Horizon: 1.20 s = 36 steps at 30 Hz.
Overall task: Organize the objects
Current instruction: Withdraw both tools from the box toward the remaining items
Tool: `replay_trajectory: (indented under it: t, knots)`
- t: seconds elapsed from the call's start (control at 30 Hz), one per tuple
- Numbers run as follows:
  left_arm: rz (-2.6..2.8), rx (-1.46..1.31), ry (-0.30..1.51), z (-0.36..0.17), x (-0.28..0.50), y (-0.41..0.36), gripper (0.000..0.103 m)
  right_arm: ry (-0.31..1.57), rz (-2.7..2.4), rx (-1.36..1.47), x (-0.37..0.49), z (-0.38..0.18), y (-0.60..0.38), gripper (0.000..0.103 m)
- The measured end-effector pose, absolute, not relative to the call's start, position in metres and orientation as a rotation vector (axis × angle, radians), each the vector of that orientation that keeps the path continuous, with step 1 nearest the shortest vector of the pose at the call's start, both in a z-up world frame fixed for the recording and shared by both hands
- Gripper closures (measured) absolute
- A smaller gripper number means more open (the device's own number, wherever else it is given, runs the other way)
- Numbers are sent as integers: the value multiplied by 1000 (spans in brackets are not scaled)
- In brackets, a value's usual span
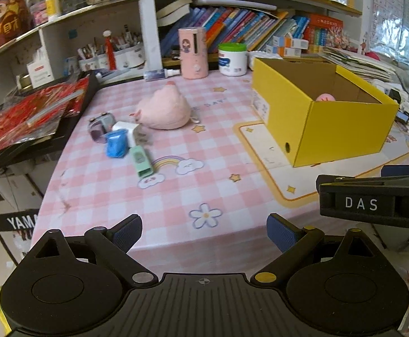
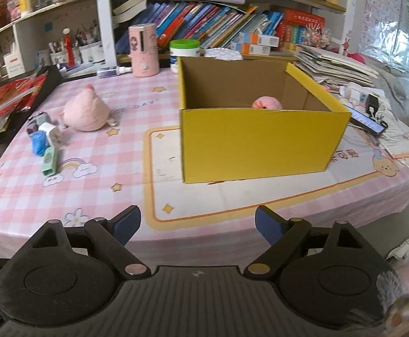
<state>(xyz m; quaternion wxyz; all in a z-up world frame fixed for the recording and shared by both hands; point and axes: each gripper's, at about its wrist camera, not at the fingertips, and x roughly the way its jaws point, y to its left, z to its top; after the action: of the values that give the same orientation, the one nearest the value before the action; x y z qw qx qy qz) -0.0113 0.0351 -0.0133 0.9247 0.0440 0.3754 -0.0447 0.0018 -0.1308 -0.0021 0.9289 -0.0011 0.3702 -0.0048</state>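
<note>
both tools are gaping wide with nothing between their pads, the left tool [image 1: 204, 231] and the right tool [image 2: 198, 224] each hanging over the near edge of the pink checked tabletop [image 1: 159, 196]. going left to right, a purple watch [image 1: 101, 126], blue toy [image 1: 116, 143] and green stapler [image 1: 140, 161] are lying clustered, a pink plush chick [image 1: 163, 109] is sitting just behind them, and a yellow box [image 1: 339, 132] is standing well apart, holding a pink ball [image 2: 266, 103].

Crowded bookshelves [image 2: 218, 25] behind a pink-checked tablecloth [image 2: 126, 151], poster-covered wall [image 2: 395, 14] at right.
</note>
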Motion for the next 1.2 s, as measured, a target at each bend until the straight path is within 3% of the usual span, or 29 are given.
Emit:
replay_trajectory:
  t: [0.67,1.2]
  knots:
    - [48,15,776,-14,-25,86,6,783,148,-71,6,-3,-71,11]
    - [133,-31,805,-23,25,106,6,817,259,-78,67,-12,-47,11]
